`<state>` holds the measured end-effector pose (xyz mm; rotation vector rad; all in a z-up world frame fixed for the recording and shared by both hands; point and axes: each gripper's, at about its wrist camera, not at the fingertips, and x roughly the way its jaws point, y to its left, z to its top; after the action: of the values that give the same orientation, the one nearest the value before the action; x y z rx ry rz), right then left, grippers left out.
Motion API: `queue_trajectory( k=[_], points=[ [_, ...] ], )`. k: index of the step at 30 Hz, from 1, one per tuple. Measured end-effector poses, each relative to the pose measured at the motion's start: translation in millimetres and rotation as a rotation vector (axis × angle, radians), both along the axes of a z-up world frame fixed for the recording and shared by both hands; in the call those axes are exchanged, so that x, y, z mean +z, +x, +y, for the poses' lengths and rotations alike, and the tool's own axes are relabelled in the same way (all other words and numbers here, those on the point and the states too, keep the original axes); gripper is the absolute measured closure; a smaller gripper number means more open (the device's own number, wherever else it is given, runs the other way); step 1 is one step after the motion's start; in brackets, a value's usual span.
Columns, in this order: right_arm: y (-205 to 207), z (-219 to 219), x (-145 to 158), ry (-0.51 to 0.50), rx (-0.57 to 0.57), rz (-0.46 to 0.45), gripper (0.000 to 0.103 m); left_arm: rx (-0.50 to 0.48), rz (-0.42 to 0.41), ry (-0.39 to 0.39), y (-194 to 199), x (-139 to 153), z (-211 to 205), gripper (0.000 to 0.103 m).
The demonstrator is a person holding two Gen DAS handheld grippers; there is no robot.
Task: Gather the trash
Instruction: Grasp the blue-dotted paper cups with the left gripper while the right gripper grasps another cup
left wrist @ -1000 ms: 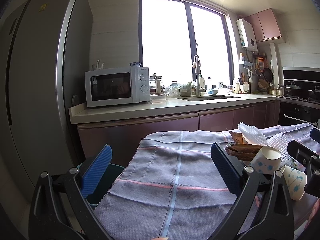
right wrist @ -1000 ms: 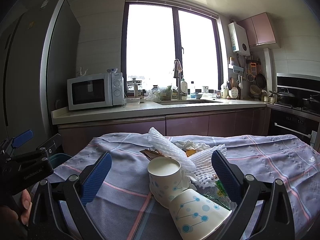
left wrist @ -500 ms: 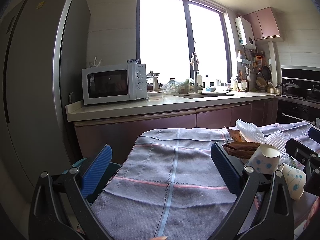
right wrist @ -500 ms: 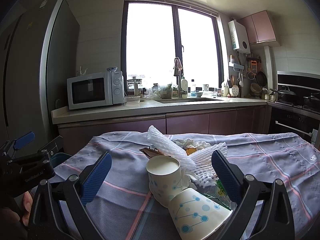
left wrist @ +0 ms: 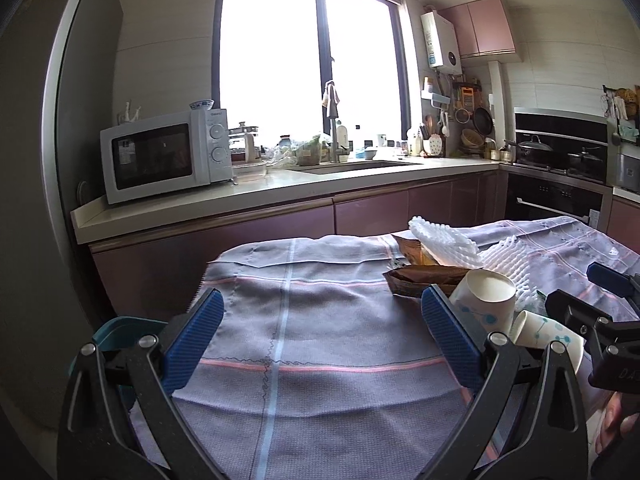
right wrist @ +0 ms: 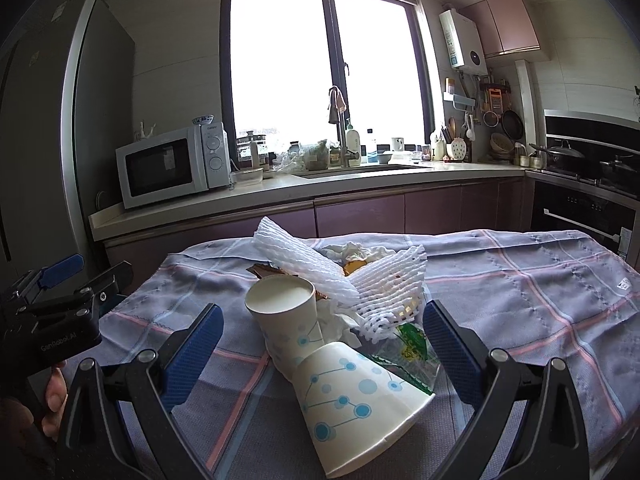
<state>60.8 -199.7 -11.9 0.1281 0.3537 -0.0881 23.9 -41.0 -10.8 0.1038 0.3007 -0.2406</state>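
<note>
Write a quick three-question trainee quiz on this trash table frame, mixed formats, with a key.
1. True or false: the right hand-held gripper is shut on a paper cup.
2. Multiple choice: the nearer paper cup is A) upright, B) lying on its side, C) crushed flat.
3. Fill in: the white foam nets lie on a checked ____.

Key: 1 false, it is open, like the left hand-held gripper. 2 B. 3 tablecloth.

Tablecloth [right wrist: 520,280]: trash heap at centre | upright cup [right wrist: 280,304] left of foam net [right wrist: 384,284] | tipped cup [right wrist: 360,400] in front | bin [left wrist: 120,332] beyond left edge
</note>
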Motion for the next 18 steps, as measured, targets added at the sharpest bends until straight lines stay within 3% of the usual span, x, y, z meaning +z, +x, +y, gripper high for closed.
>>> queue_trajectory(
  k=[8, 13, 15, 18],
  points=[
    [-18, -36, -22, 0.115, -0.016, 0.103, 0.01, -0.161, 0.072, 0.027, 23, -5, -46, 0.006],
    [-26, -50, -34, 0.225, 0.023, 0.143, 0.028, -0.249, 0.131, 0.0, 41, -3, -65, 0.015],
    [-26, -52, -40, 0.266, 0.047, 0.16, 0.042, -0.275, 0.159, -0.007, 47, -3, -71, 0.022],
    [-25, -51, -46, 0.31, 0.087, 0.171, 0.051, -0.319, 0.211, -0.014, 56, -8, -80, 0.034]
  ],
)
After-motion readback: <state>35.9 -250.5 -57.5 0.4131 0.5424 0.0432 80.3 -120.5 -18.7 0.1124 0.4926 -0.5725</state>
